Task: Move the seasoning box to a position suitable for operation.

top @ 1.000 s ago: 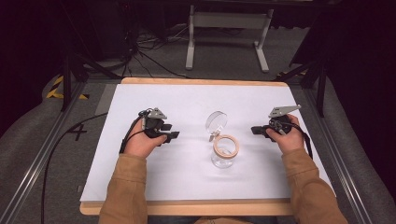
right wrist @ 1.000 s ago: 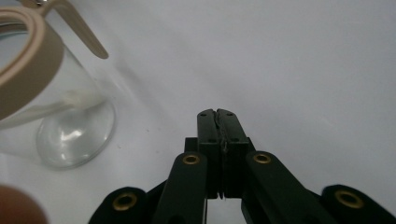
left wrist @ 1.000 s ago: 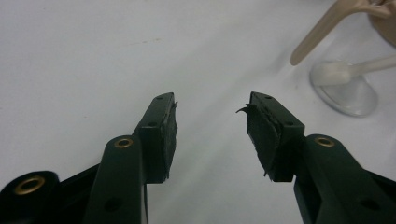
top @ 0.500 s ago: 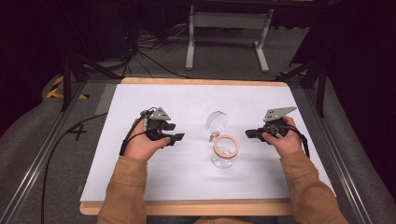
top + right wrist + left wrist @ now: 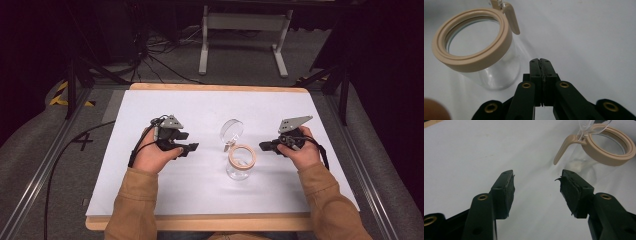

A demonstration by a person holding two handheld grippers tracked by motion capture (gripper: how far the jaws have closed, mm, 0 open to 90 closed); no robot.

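The place reads as a lab or recording studio set up for data capture, not a home. A wooden table topped with a plain white sheet stands alone on grey carpet, with dark curtained or unlit surroundings on both sides. Metal rails run along the floor beside the table. Behind it stands a grey metal stand, and black cables lie loose across the floor. Yellow-and-black hazard tape marks a spot at the left, and a number 4 is marked on the carpet.
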